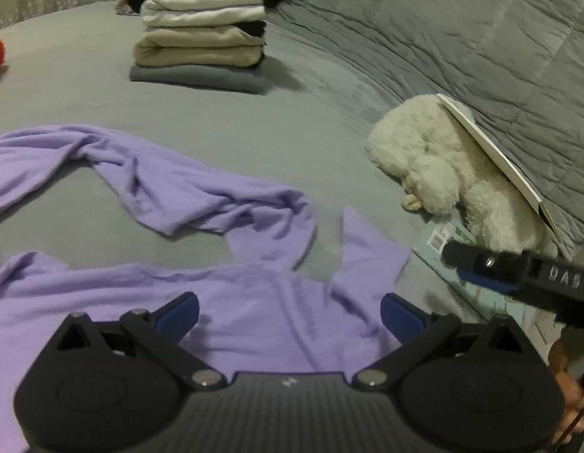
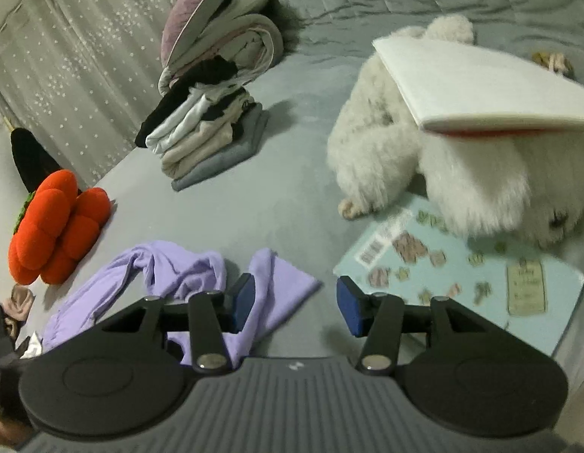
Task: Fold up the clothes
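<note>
Lying crumpled beneath both wide-spread tongs (image 1: 290, 311) (image 2: 295, 302), the purple garment (image 1: 224, 302) (image 2: 186, 275) stays ungripped.

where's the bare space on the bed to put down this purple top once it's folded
Bare sheet lies between the purple top and the folded stack, and between the stack and the white plush toy. The right side is crowded: plush toy, white book, teal book. The orange cushion takes the left edge.
</note>
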The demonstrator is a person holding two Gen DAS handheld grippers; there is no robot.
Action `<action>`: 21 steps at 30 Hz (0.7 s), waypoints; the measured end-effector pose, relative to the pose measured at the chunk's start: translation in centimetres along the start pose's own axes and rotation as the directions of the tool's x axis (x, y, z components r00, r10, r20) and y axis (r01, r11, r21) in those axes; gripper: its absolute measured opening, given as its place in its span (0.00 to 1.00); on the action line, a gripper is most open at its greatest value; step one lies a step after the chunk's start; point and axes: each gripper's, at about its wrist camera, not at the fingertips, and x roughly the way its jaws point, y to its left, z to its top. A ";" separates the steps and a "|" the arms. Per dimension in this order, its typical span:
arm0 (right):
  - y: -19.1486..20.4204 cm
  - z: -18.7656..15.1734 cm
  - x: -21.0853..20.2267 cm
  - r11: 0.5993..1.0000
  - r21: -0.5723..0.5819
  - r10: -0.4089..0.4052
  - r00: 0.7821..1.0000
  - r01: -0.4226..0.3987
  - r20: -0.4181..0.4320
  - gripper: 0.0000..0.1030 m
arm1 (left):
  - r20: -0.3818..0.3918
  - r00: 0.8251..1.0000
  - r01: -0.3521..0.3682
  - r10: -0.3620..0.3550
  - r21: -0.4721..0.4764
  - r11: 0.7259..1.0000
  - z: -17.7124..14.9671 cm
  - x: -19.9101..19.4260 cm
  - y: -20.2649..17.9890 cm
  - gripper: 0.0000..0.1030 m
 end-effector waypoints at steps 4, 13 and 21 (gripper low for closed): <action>-0.2 -0.8 1.1 1.000 -0.002 0.009 0.999 -0.009 -0.039 0.39 | -0.015 1.000 -0.001 0.001 -0.012 1.000 -0.5 0.2 -0.1 0.99; 0.7 -0.6 4.8 0.996 -0.077 -0.049 0.998 0.046 -0.036 0.02 | 0.007 1.000 0.003 -0.003 -0.083 0.997 -2.3 -1.5 1.8 0.99; 1.7 0.6 0.7 0.982 -0.126 -0.127 0.987 0.139 0.101 0.01 | 0.020 1.000 0.003 0.000 -0.109 0.994 -2.9 -2.6 2.9 0.99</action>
